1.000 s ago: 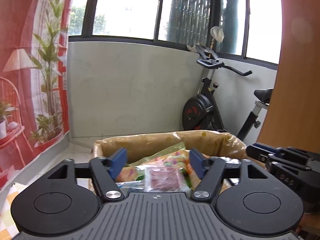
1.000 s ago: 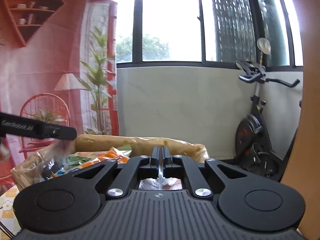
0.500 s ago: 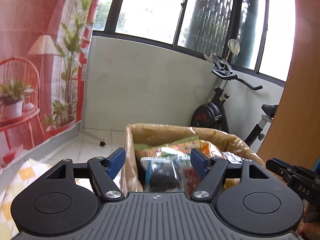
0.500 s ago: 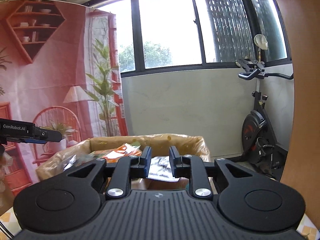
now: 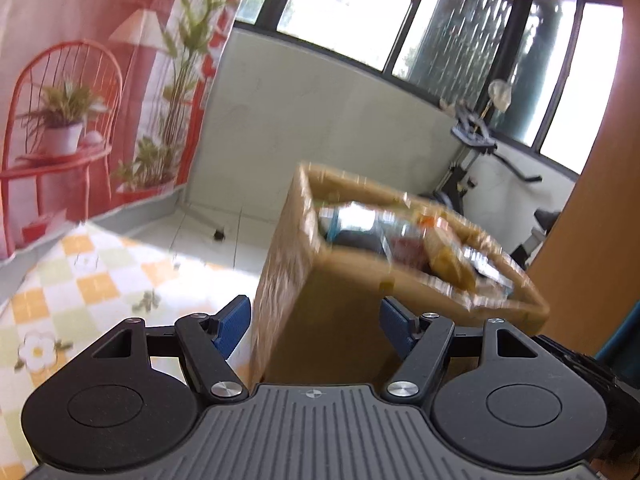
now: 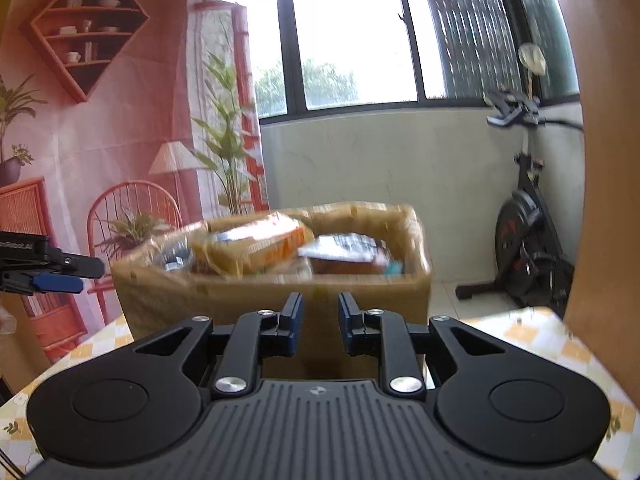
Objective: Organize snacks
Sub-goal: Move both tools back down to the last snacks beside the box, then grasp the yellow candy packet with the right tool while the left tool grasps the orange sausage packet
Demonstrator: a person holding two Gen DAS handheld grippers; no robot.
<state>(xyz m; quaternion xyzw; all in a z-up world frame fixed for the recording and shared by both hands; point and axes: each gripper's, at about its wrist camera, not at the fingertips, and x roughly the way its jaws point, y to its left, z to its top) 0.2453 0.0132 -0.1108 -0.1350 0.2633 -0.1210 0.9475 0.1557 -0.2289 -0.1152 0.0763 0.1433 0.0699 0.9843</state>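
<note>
Nearest, the left hand-held gripper [image 5: 314,326] is spread wide with nothing between its jaws, low and level before a corner of the brown cardboard box [image 5: 320,312]. The right hand-held gripper [image 6: 319,322] is parted a little and also empty, pointing at the long side of the box. The box stands on the checked bench [image 5: 72,280]. The coloured snack packets [image 6: 256,250] are heaped above its rim. A push against the wall could tip a loose packet out.
</note>
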